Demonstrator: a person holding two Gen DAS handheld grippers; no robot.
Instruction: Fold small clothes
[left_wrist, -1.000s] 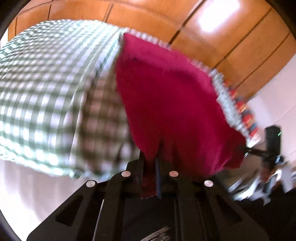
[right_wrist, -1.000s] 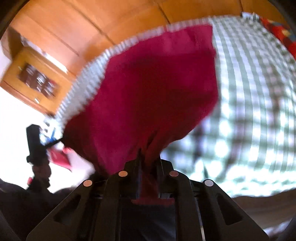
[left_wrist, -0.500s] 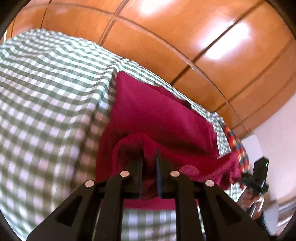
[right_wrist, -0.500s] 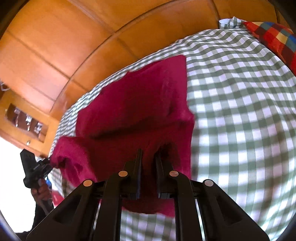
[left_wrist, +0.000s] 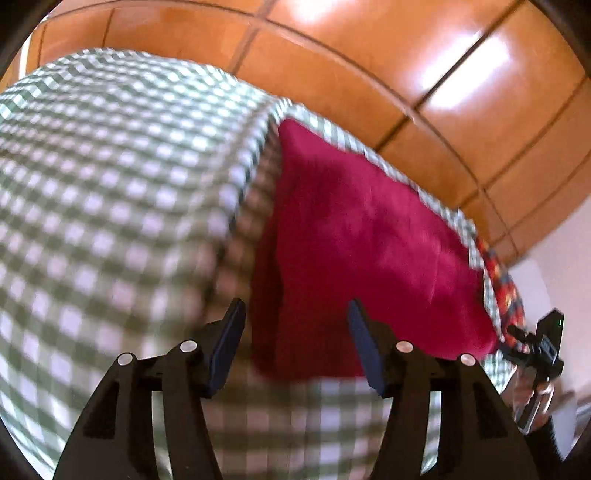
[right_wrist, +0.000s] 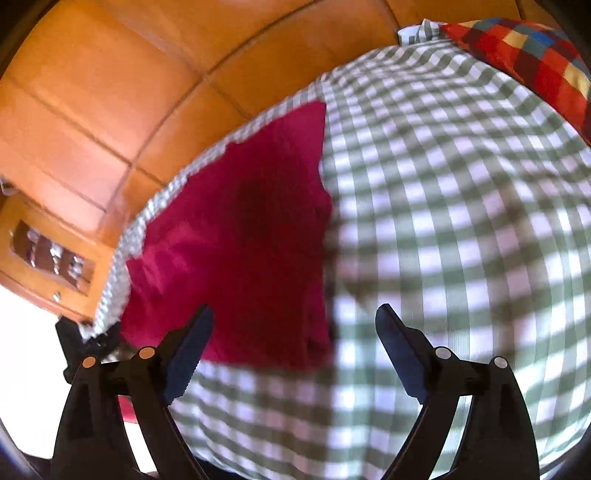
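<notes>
Beyond both just-opened grippers (left_wrist: 295, 325) (right_wrist: 295, 332), red cloth (left_wrist: 362, 251) lies free.

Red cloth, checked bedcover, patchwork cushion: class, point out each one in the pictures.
red cloth (left_wrist: 362, 240): left wrist view, middle of its flat top.
checked bedcover (right_wrist: 461, 221): right wrist view, bare part right of the cloth.
patchwork cushion (right_wrist: 535, 55): right wrist view, its middle, at the top right.
</notes>
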